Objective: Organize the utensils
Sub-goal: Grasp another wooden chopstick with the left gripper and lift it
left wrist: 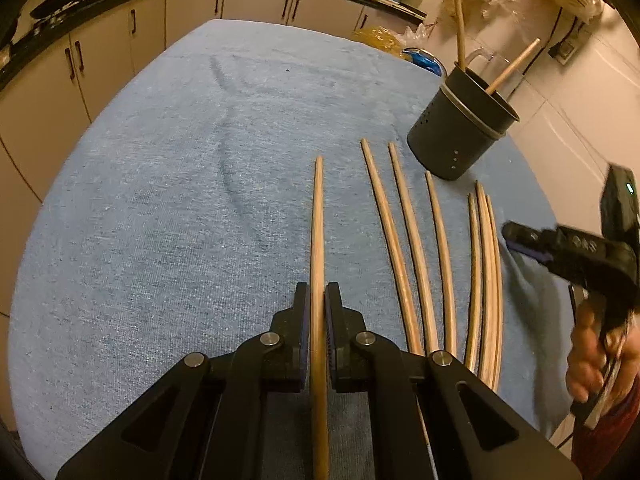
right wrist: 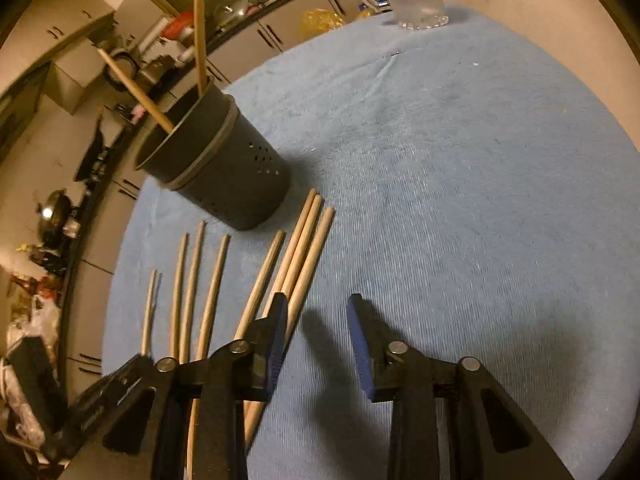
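1. Gripping one wooden chopstick (left wrist: 318, 240), the left gripper (left wrist: 318, 336) is pinching it between nearly closed jaws; the stick is running forward from the pads over the blue cloth (left wrist: 160, 200), and it is hard to tell whether its far tip is resting on the cloth or lifted.
2. Lying just right of that stick are the loose chopsticks (left wrist: 404, 248), fanned side by side on the cloth, with a tight bunch of three (left wrist: 486, 272) furthest right.
3. Standing beyond them, near the table's far right edge, is the dark perforated holder (left wrist: 460, 132), already carrying two upright sticks (left wrist: 458, 20).
4. Hovering at the right end of the row, the right gripper (right wrist: 316, 344) is standing part open with nothing between its pads; its left finger (right wrist: 276, 340) is sitting just over the bunch of three, seemingly not clamping any.
5. Judging by this, the step in hand is loading sticks into the holder: the left one is calling for a lift, a tilt upright and a drop through the rim, while the right needs to shift left and straddle one stick before squeezing.
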The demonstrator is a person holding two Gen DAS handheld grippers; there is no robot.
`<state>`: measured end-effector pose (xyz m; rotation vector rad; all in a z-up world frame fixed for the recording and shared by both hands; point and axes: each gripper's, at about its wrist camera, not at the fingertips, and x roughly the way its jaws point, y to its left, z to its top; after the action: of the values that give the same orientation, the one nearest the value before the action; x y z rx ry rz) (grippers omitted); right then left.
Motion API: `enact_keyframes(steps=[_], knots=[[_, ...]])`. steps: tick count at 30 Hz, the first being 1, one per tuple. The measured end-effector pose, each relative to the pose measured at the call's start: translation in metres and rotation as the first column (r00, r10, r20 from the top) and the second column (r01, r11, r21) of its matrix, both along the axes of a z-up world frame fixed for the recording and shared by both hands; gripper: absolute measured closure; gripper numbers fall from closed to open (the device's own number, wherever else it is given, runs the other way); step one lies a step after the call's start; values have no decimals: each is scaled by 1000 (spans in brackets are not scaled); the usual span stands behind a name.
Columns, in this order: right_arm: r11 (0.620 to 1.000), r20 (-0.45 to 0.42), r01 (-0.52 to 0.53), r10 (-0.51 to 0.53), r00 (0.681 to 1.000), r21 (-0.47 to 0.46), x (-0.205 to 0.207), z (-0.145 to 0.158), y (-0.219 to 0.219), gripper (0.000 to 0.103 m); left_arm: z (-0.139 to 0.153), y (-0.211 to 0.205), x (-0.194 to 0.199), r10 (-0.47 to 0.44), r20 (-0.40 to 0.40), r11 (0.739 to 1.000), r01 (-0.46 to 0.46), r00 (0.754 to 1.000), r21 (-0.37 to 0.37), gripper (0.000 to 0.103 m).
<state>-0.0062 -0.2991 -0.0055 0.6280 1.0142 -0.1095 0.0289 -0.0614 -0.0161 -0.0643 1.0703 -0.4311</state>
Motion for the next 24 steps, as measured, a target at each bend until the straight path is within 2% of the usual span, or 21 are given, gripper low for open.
enact_keyframes(steps=[3, 7, 9, 13, 17, 20, 21, 22, 24], knots=[[998, -63, -11, 7, 998, -65, 15, 3, 8, 79, 7, 6, -4, -17, -14, 1000, 17, 1000, -3, 95], [990, -125, -53, 37, 991, -129, 31, 6, 18, 80, 10, 6, 1, -35, -17, 999, 35, 999, 1, 81], [983, -146, -77, 52, 988, -166, 38, 7, 24, 80, 11, 3, 4, -45, -10, 999, 46, 999, 20, 79], [952, -217, -145, 87, 972, -268, 48, 9, 32, 90, 11, -7, 15, -64, -14, 995, 65, 998, 72, 78], [936, -256, -159, 78, 964, -313, 48, 10, 24, 90, 10, -17, 26, -78, -23, 990, 80, 997, 113, 78], [935, -263, -169, 87, 961, -310, 50, 11, 25, 90, 11, -24, 31, -78, -22, 988, 80, 997, 133, 78], [935, -262, -164, 81, 962, -313, 51, 11, 25, 90, 10, -26, 32, -74, -23, 987, 76, 997, 141, 85], [932, -256, -163, 80, 963, -323, 51, 11, 27, 90, 10, -27, 33, -64, -26, 987, 67, 998, 146, 97], [929, -233, -167, 91, 968, -330, 52, 10, 30, 91, 9, -27, 35, -41, -23, 989, 44, 999, 140, 97]])
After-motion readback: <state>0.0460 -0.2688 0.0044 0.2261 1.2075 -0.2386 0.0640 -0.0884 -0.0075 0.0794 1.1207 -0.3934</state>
